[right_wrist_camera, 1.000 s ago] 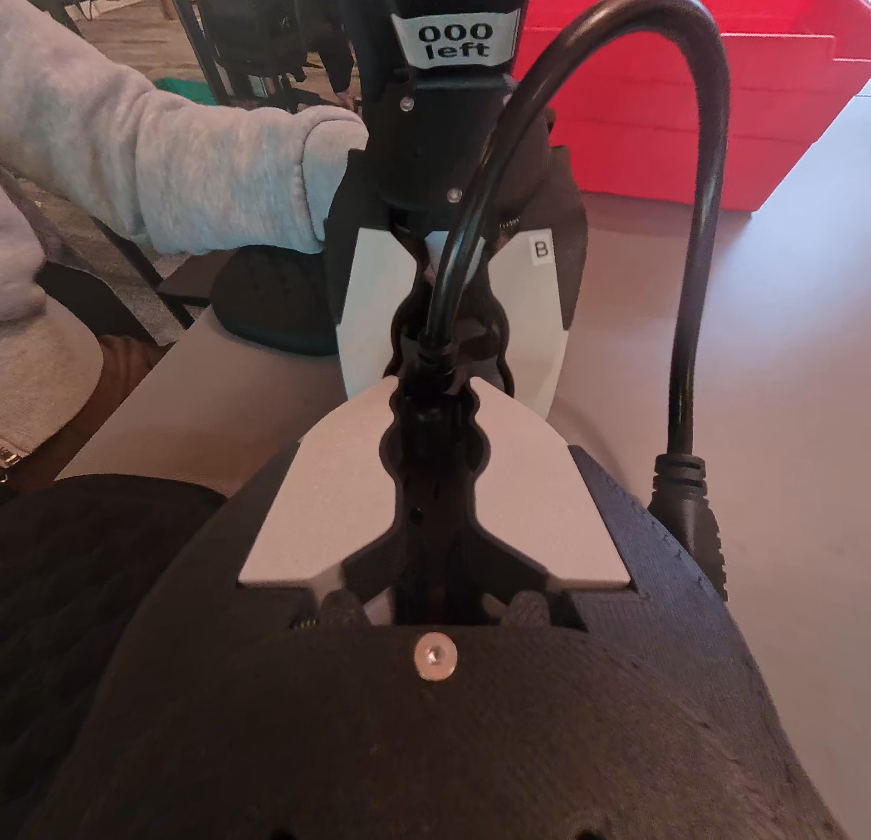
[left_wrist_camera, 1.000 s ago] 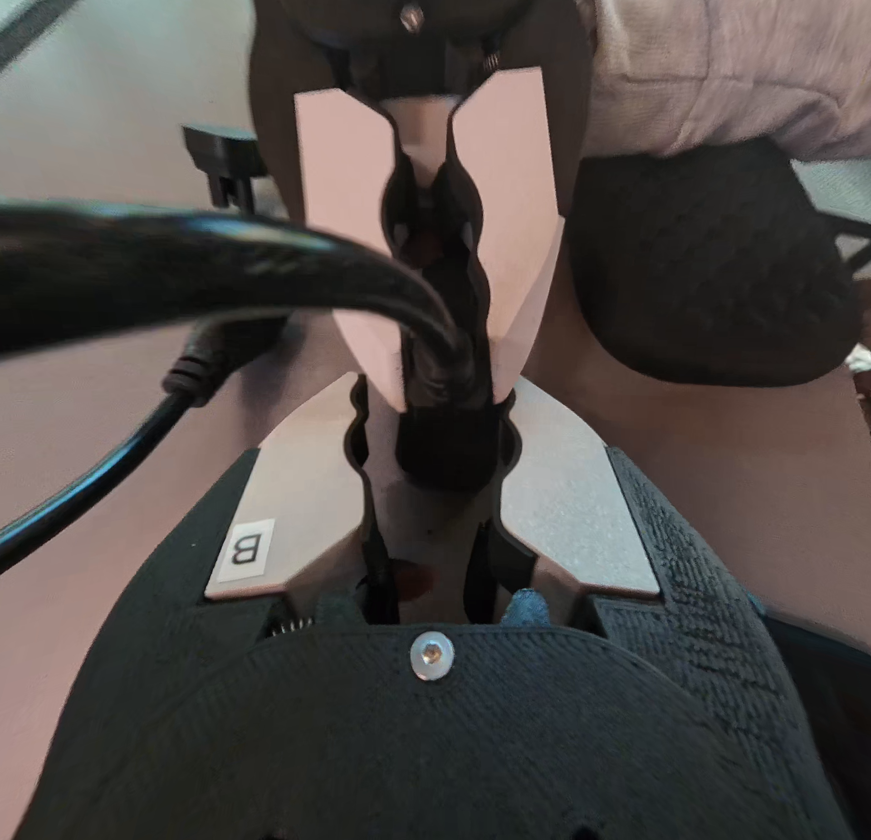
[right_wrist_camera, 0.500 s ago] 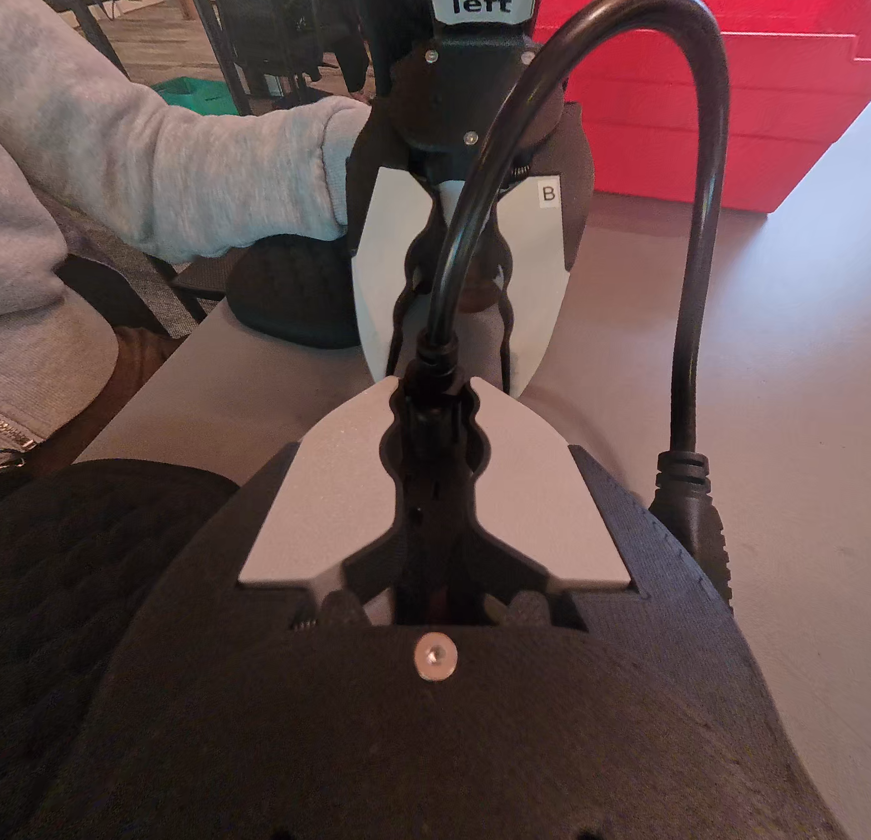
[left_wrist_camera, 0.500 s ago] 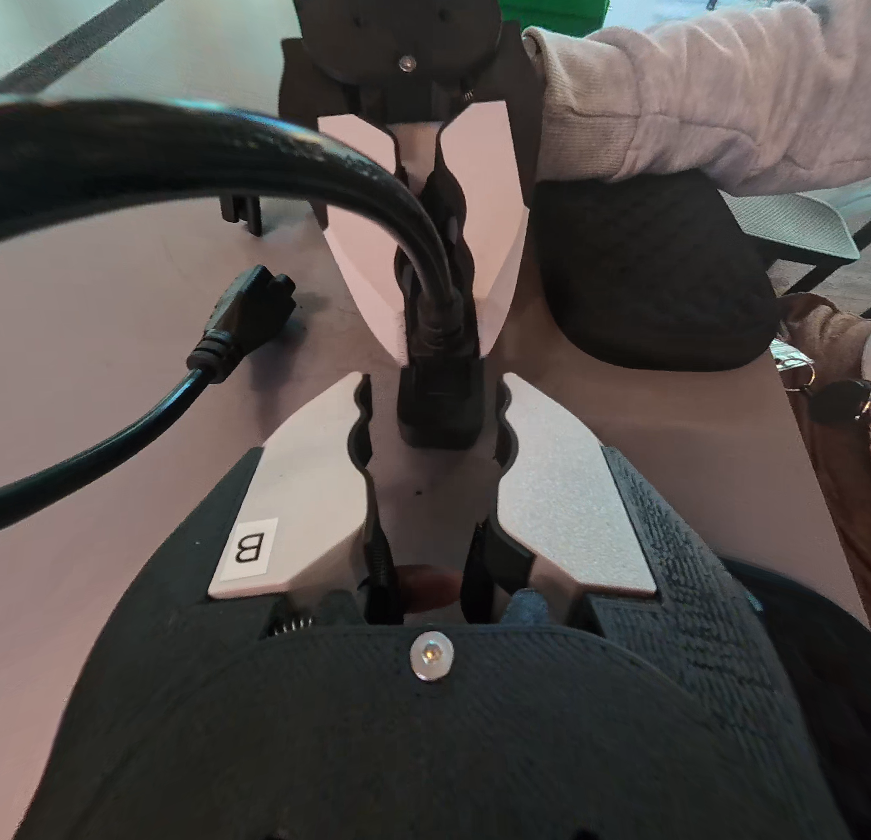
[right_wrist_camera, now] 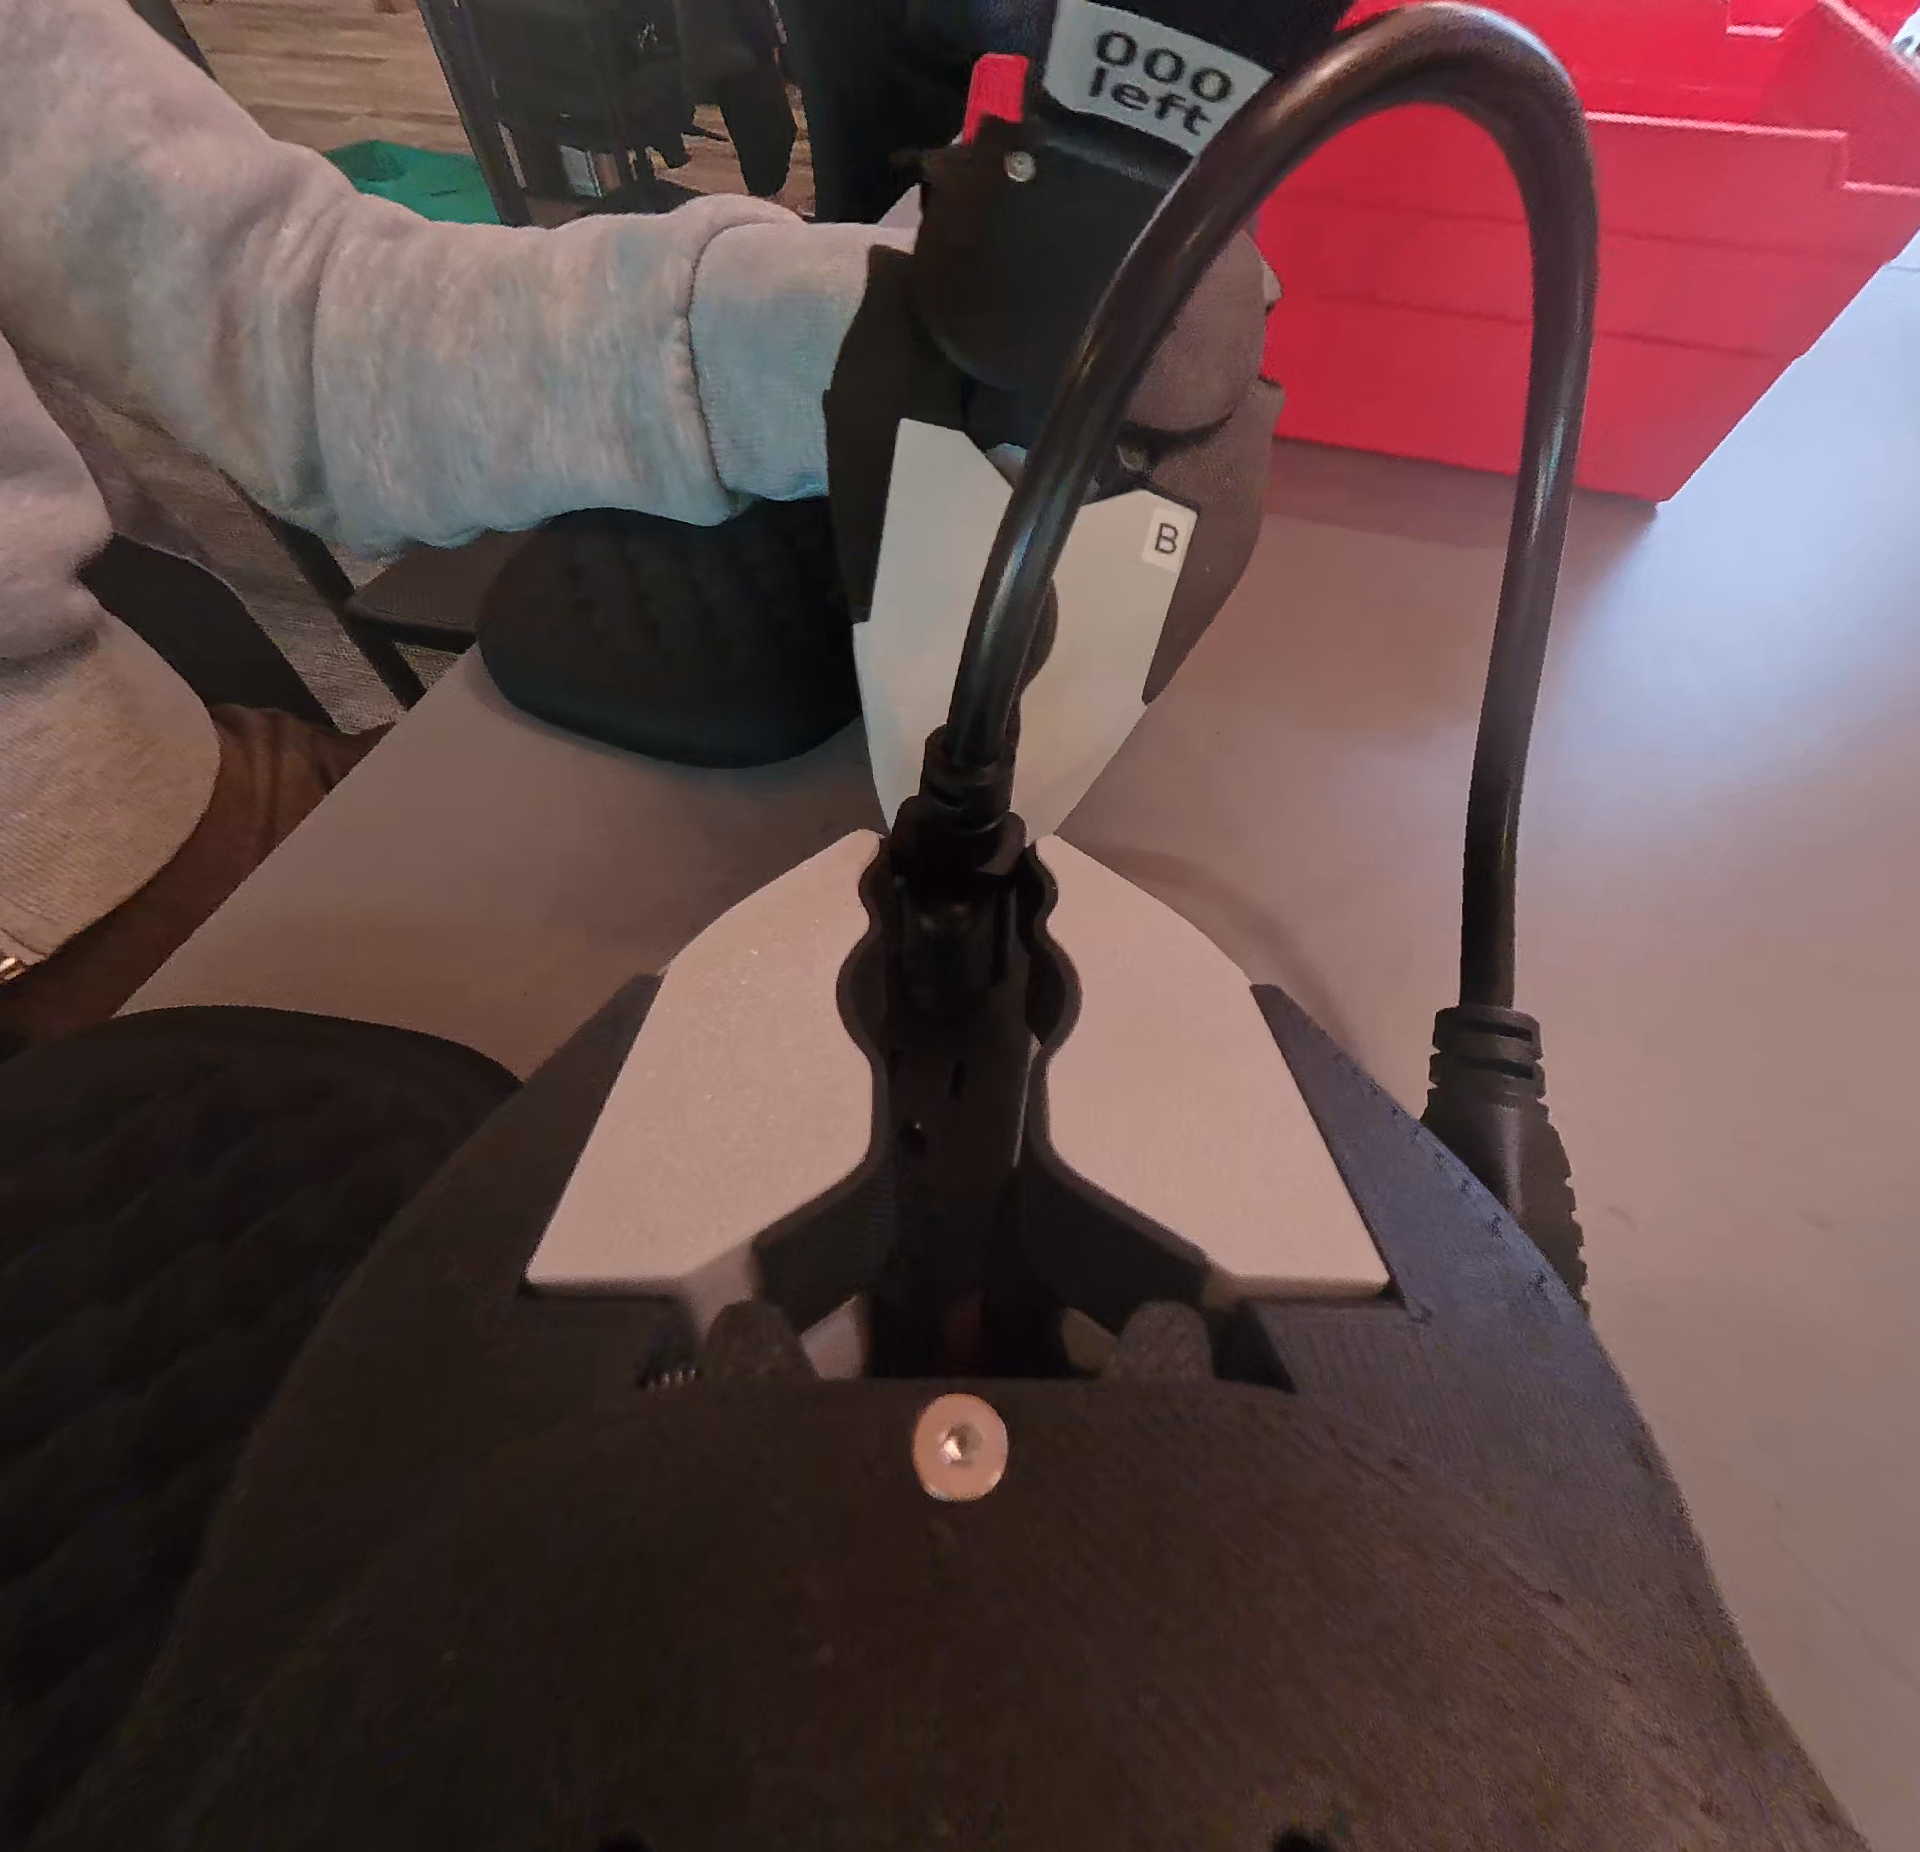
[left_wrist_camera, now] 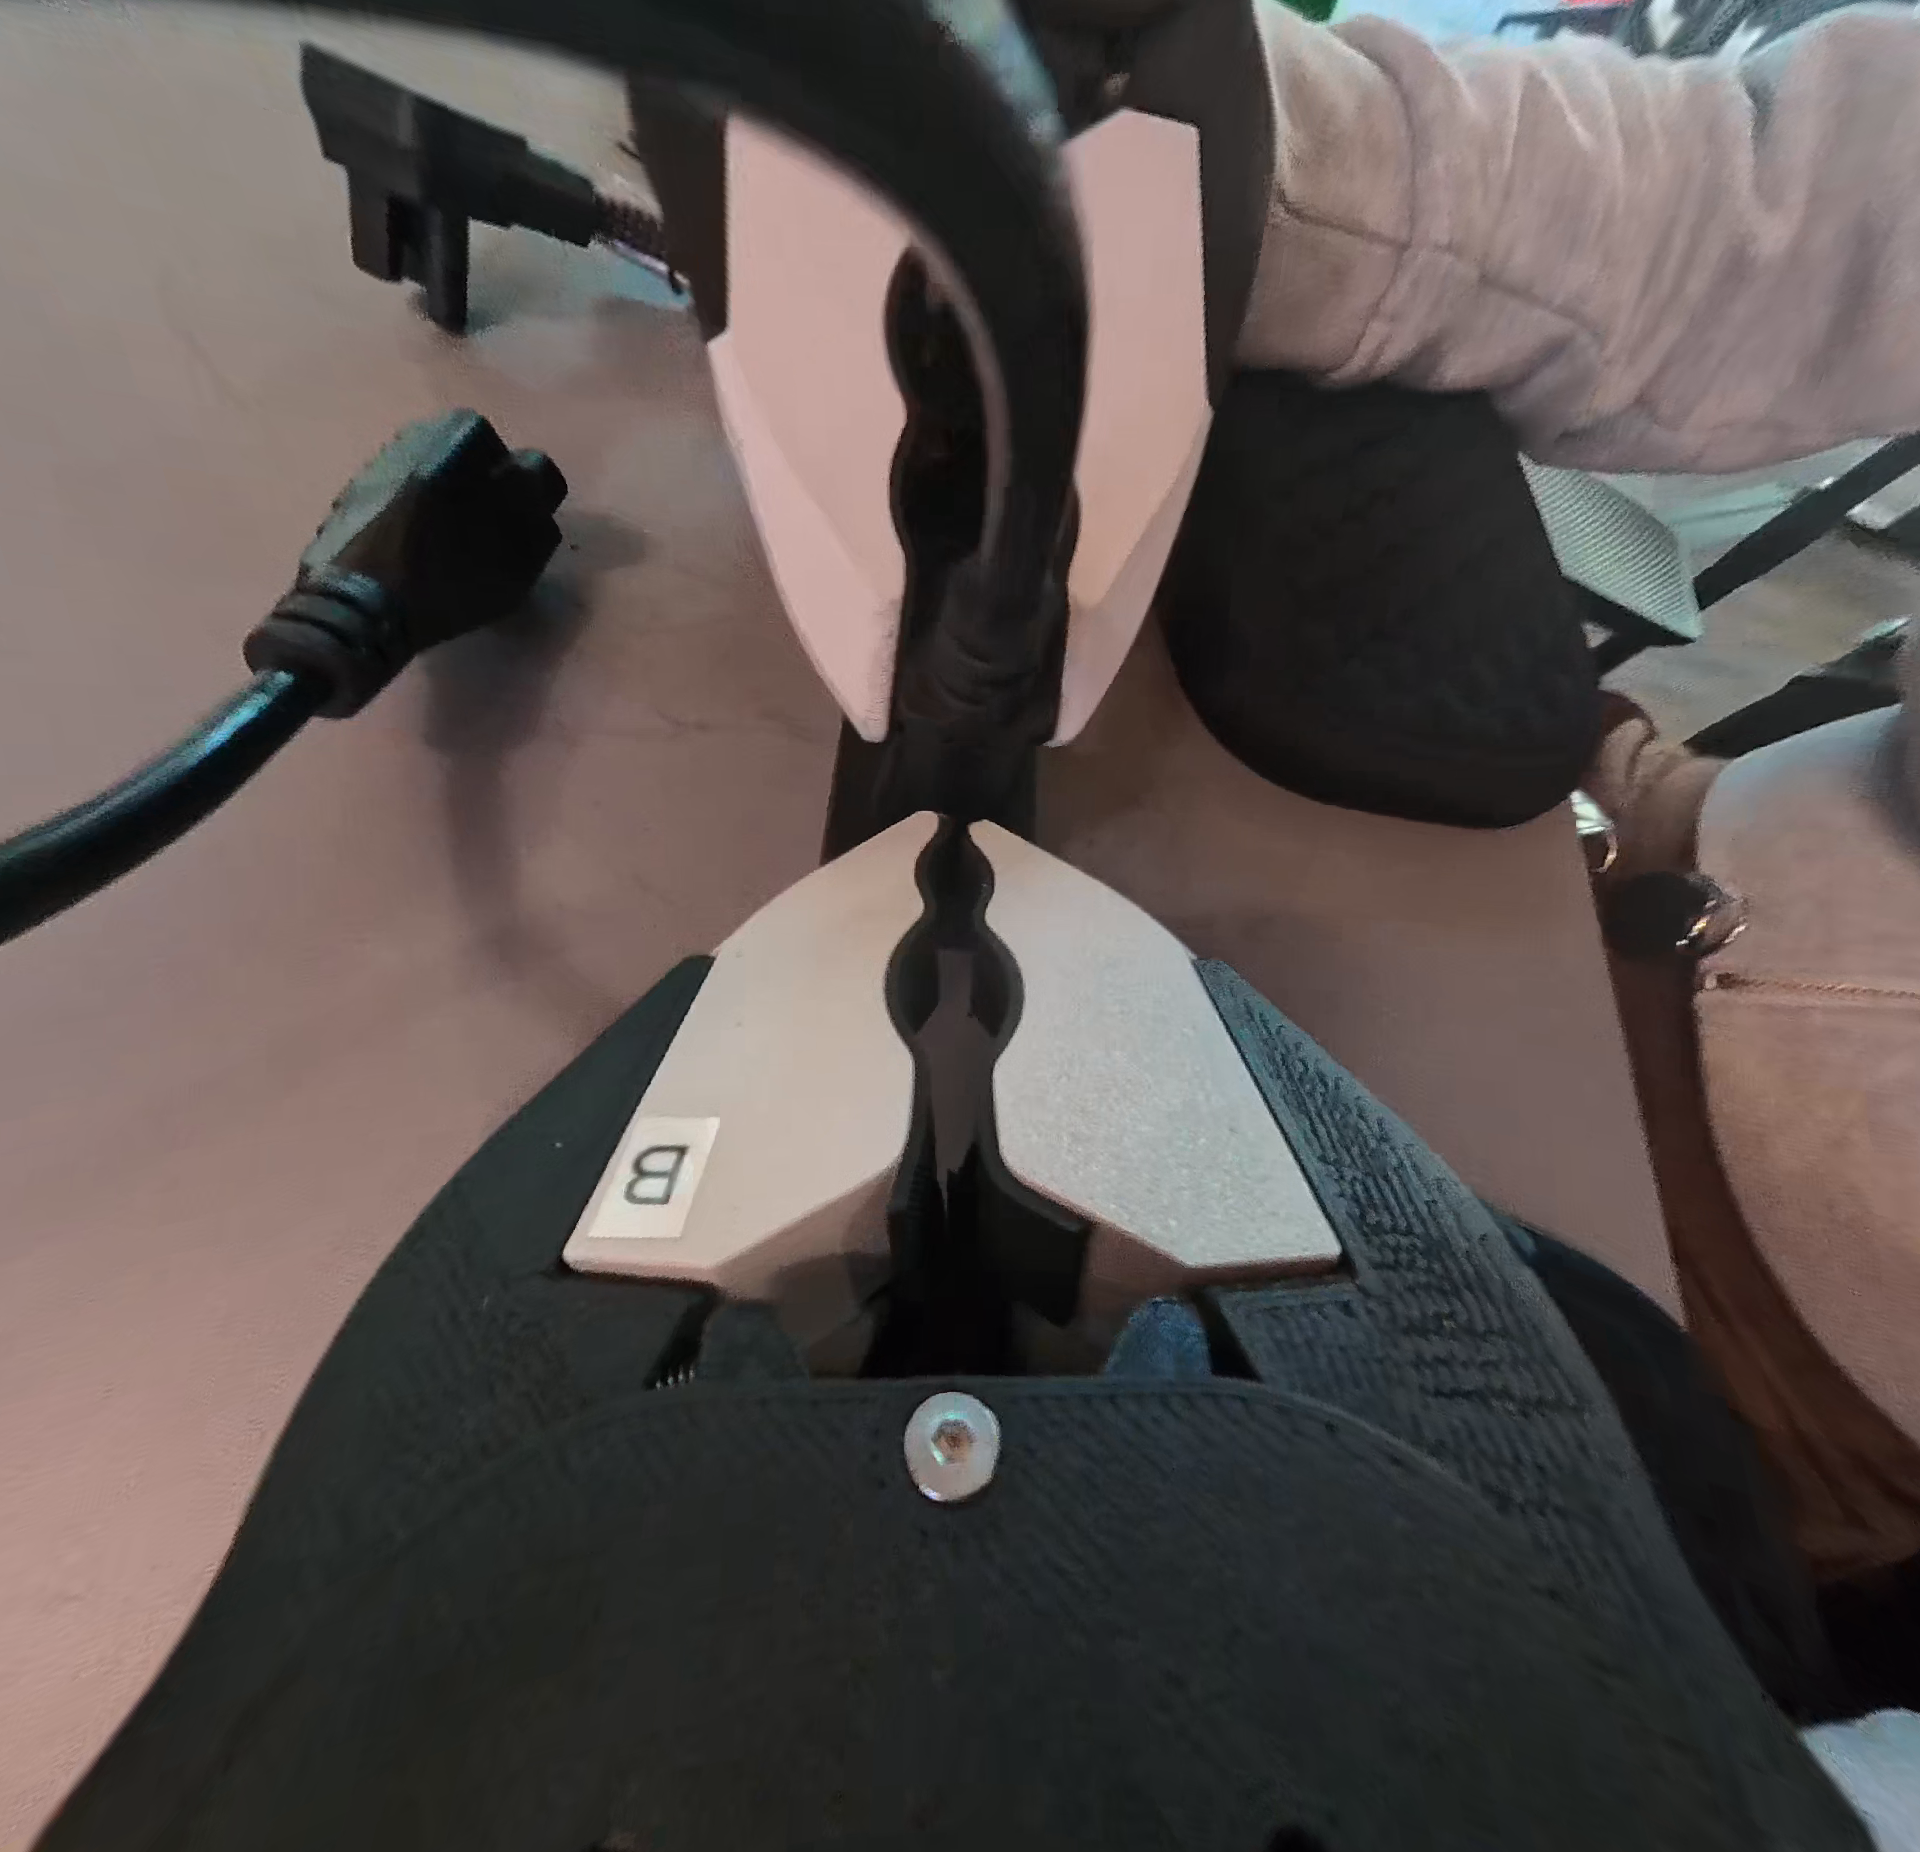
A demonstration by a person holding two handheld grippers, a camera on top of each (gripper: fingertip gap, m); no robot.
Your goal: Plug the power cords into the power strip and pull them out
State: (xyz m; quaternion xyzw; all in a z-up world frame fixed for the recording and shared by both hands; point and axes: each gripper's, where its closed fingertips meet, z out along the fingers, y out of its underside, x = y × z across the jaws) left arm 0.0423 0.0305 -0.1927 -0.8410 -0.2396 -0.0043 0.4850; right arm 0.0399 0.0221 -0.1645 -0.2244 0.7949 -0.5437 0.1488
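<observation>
Your left gripper, wide open half a second before, had closed empty; your right gripper kept its jaws clamped on the connector above the surface, so the cords looked separated.

Bare table leftward; loose plug, black bracket beyond.

Wrist views face each other, sharing the plug.
</observation>
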